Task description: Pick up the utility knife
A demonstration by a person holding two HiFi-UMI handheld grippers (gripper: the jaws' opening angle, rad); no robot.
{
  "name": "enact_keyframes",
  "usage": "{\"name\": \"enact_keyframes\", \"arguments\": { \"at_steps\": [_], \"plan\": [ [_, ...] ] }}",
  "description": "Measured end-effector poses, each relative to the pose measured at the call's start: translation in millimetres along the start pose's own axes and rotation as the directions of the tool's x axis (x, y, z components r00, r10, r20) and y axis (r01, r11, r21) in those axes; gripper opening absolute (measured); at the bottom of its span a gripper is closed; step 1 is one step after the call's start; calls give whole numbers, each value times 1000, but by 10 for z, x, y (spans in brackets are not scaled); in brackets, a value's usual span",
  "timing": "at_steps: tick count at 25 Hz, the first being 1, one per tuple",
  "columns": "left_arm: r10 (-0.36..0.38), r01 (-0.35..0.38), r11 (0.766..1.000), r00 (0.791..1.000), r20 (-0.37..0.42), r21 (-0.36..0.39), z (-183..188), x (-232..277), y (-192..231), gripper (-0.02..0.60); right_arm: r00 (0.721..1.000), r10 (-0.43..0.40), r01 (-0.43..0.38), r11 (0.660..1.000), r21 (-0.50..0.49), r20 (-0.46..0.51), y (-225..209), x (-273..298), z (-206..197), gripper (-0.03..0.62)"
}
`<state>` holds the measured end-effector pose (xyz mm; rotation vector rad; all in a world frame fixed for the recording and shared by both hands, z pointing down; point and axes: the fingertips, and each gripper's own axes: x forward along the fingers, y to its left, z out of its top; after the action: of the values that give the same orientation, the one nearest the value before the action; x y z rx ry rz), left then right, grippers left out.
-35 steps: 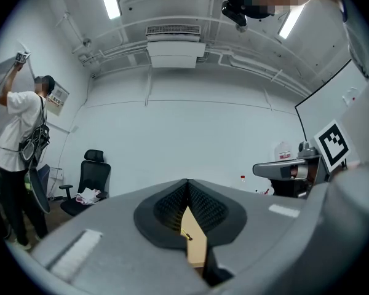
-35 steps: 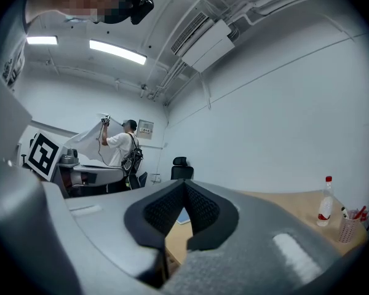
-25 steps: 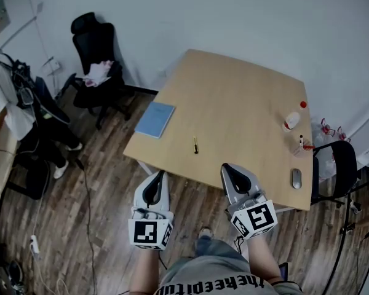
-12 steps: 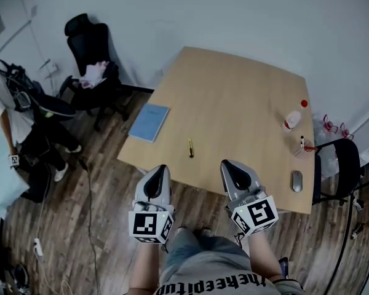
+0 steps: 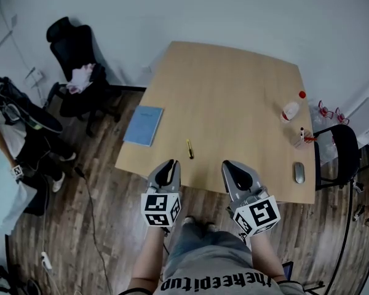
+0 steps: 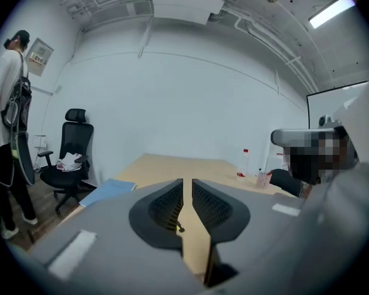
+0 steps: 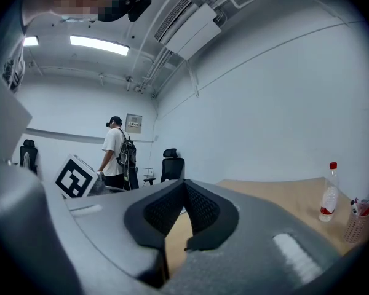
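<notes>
Wood table (image 5: 246, 103): utility knife (image 5: 189, 149) just ahead-right of left gripper (image 5: 168, 165), lengthwise away; jaws opening, empty. Right gripper (image 5: 234, 168) pressed together, farther.

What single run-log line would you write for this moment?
knife: on table, untouched | left gripper: jaws opening, empty | right gripper: shut, empty

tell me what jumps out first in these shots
The big wooden table fills the middle of the head view, with a small yellow utility knife lying near its front edge and a blue notebook at its left corner. At that near edge hang the left gripper, its fingers opening on nothing, and the right gripper.
</notes>
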<state>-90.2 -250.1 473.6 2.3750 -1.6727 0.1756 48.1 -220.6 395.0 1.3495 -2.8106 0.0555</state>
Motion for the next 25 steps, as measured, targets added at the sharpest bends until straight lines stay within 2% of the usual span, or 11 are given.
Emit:
{"name": "enact_keyframes", "arguments": {
  "at_steps": [3, 7, 10, 13, 25],
  "plan": [
    [-32, 31, 999, 997, -69, -7, -181, 192, 7, 77, 1000, -23, 23, 1000, 2, -18, -2, 9, -49, 2],
    [-69, 61, 996, 986, -150, -62, -425, 436, 34, 100, 997, -66, 67, 998, 9, -31, -66, -11, -86, 2],
    [-88, 72, 994, 973, -212, -81, -619, 589, 49, 117, 994, -104, 104, 995, 0, -42, -124, -54, -96, 2],
    [-100, 83, 994, 956, -277, -70, -818, 709, 35, 143, 989, -136, 137, 991, 7, -53, -177, -101, -132, 2],
    [-57, 36, 998, 906, -419, -59, -1294, 1119, 80, 225, 966, -246, 247, 969, -7, -82, -395, -307, -173, 2]
  ]
}}
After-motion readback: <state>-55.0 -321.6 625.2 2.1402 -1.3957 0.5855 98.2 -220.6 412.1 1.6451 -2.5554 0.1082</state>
